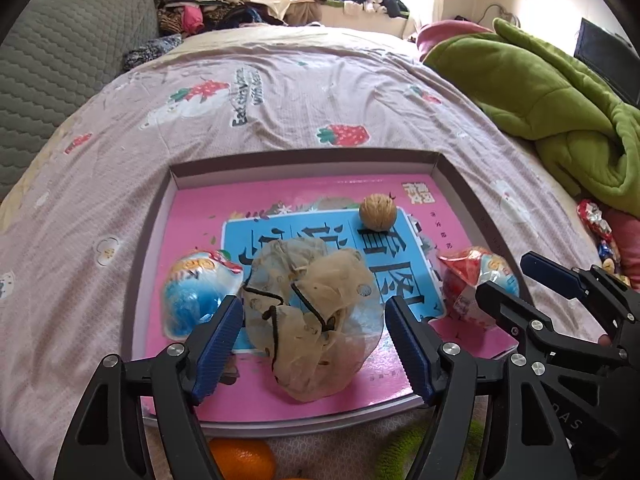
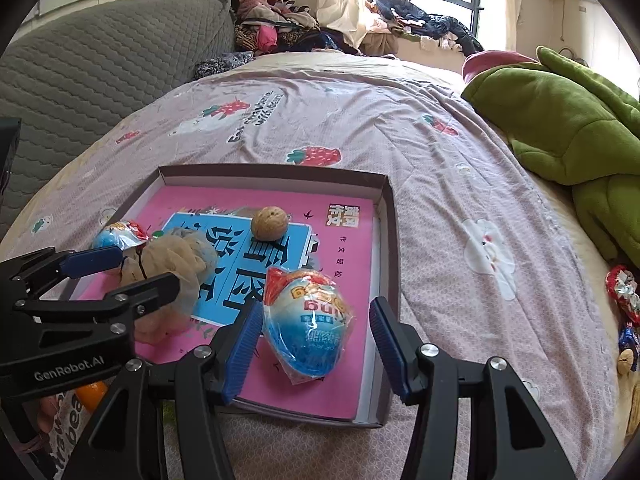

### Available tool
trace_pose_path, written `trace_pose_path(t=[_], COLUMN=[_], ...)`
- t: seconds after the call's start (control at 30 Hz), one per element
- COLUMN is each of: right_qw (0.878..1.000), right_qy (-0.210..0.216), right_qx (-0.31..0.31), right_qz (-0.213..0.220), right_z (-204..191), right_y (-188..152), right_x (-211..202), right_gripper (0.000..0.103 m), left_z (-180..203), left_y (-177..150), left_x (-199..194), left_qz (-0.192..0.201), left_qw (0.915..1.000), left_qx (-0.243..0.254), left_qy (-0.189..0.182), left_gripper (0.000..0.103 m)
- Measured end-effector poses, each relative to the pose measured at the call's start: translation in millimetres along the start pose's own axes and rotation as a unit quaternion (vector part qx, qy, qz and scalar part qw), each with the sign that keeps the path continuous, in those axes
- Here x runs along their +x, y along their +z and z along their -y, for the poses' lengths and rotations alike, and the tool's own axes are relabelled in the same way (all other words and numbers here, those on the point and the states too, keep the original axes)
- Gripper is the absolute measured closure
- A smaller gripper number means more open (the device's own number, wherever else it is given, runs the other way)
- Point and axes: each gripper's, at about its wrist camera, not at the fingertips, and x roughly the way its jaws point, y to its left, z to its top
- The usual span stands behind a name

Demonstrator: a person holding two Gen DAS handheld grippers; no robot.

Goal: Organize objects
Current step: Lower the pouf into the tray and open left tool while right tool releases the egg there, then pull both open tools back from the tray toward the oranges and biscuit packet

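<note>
A shallow box point(image 1: 304, 162) lies on the bed with a pink book point(image 1: 192, 216) flat inside it. On the book sit a walnut point(image 1: 377, 213), a beige mesh pouch point(image 1: 312, 320) with a black cord, and two wrapped toy eggs. My left gripper point(image 1: 313, 308) is open and straddles the pouch point(image 2: 176, 256), its blue pads clear of it on both sides. The first egg point(image 1: 196, 296) lies just left of that gripper. My right gripper point(image 2: 317, 306) is open around the second egg point(image 2: 308, 328), with a gap at the right pad. The walnut point(image 2: 269, 222) is farther back.
A green blanket point(image 1: 560, 100) is heaped at the right of the bed. Wrapped sweets point(image 2: 622, 292) lie at the right edge. An orange point(image 1: 240, 460) sits below the box's near rim. A grey quilted cushion point(image 1: 60, 60) and piled clothes point(image 1: 200, 8) stand at the back left.
</note>
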Motion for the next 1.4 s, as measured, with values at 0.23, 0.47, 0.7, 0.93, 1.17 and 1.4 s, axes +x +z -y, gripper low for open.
trace_pose_path(t=[0.23,0.47,0.7,0.93,1.17,1.4], right_qw=[1.0,0.999,0.999,0.997,0.996,0.994], right_qy=[0.0,-0.002,0.0,0.002,0.004,0.009], right_qx=[0.002,-0.003,-0.013,-0.021,-0.03,-0.033], right_qz=[0.013,0.031,0.052,0.071,0.086,0.099], right_z=[0,-6,-18,-30,-41,-48], right_y=[4,8,11,12,6,-7], right_x=[-17,-44,-72,-99,-125,-148], right_gripper=[0.046,0.043,0.043,0.04,0.04,0.04], left_z=[-3,-10,-14,-18,-19,-21], left_y=[4,3,-2,-11,-24,-38], left_x=[-26,-57,-87,-111,-126,-133], left_qz=[0.02,0.042,0.063,0.076,0.08,0.075], left_qw=[0.9998,0.999,0.9978,0.9968,0.9965,0.997], left_qx=[-0.004,-0.011,-0.01,-0.003,-0.002,-0.001], left_qy=[0.001,0.009,0.016,0.023,0.023,0.022], left_gripper=[0.028,0.028,0.028,0.028,0.027,0.027])
